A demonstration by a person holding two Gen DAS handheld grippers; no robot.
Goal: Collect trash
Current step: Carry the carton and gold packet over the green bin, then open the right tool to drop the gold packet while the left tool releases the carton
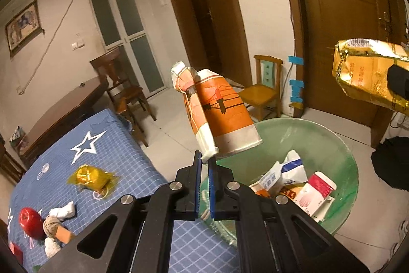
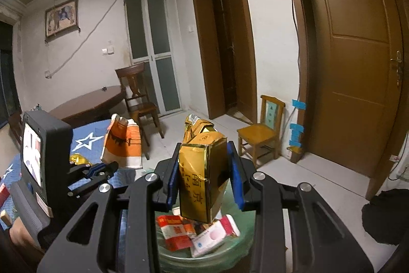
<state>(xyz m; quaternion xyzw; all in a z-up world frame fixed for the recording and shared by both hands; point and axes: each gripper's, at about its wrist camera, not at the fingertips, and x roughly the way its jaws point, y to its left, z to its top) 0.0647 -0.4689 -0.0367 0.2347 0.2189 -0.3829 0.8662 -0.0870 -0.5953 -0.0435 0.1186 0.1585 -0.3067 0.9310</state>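
Observation:
My left gripper [image 1: 204,162] is shut on the rim of a crushed orange and white paper cup [image 1: 219,114] and holds it above the near edge of the green bin [image 1: 342,152]. The cup also shows in the right wrist view [image 2: 122,145]. My right gripper [image 2: 203,168] is shut on a gold box [image 2: 204,175] and holds it above the bin [image 2: 245,229]. The gold box also shows at the right of the left wrist view [image 1: 368,73]. Several cartons [image 1: 288,178] lie in the bin.
A blue checked cloth with stars [image 1: 120,145] covers the table at left. On it lie a yellow wrapper [image 1: 92,178], a red apple [image 1: 30,221] and white scraps [image 1: 64,211]. A small wooden chair [image 1: 265,91] and brown doors stand behind the bin.

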